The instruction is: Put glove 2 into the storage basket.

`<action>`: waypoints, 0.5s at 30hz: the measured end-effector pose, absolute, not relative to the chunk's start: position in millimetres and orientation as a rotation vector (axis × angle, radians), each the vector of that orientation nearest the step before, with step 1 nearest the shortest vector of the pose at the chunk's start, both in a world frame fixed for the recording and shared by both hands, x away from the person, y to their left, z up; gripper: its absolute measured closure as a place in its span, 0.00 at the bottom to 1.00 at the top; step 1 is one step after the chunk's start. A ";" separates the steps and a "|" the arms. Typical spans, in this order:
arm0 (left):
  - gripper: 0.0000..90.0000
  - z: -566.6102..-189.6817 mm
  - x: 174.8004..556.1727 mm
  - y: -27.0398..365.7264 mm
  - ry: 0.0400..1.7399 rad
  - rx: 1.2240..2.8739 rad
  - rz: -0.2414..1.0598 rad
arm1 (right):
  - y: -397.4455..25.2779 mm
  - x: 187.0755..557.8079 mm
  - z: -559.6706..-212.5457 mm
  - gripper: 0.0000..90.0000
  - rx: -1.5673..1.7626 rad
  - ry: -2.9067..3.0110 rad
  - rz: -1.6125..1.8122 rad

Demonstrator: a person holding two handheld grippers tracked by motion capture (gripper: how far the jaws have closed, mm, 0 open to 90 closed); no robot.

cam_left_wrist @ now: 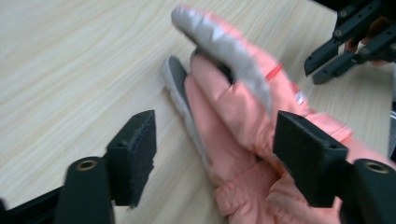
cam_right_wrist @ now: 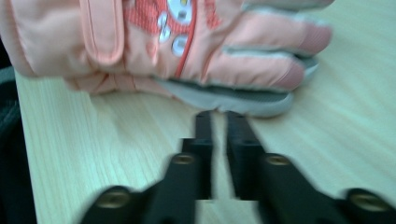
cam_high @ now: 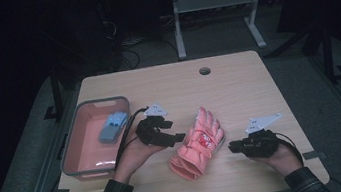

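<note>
- Pink ski glove (cam_high: 199, 144) lies flat mid-table, long axis diagonal — fingers toward far right, cuff toward the person.
- L gripper (cam_high: 178, 138) at cuff side, jaws wide apart.
- R gripper (cam_high: 232, 147) near glove's fingers, jaws nearly together, nothing between.

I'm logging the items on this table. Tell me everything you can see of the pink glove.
The pink glove is a padded winter glove, salmon fabric with a red-and-white patch on its back and grey palm and fingertip facing. It lies flat mid-table, fingers pointing away from the person, ribbed cuff nearest. The left gripper has open jaws to either side of it; whether they touch is unclear. The right gripper stays just short of it.
</note>
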State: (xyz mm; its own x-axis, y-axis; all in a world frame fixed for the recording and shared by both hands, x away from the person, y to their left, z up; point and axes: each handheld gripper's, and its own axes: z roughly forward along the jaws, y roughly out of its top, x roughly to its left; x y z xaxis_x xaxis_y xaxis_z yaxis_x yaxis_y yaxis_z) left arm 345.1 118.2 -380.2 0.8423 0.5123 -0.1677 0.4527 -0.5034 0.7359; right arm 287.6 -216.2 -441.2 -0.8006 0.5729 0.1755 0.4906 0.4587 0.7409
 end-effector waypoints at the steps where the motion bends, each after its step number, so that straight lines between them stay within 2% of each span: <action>1: 0.30 -377.9 345.4 117.9 0.697 2.176 0.089 | -216.7 288.1 -437.4 1.00 0.956 2.591 1.279; 8: 0.22 -372.4 348.4 110.5 0.678 2.171 0.075 | -205.3 299.1 -415.7 1.00 0.916 2.548 1.384; 15: 0.20 -372.4 348.7 101.2 0.650 2.195 0.070 | -177.9 314.8 -411.8 1.00 0.875 2.544 1.398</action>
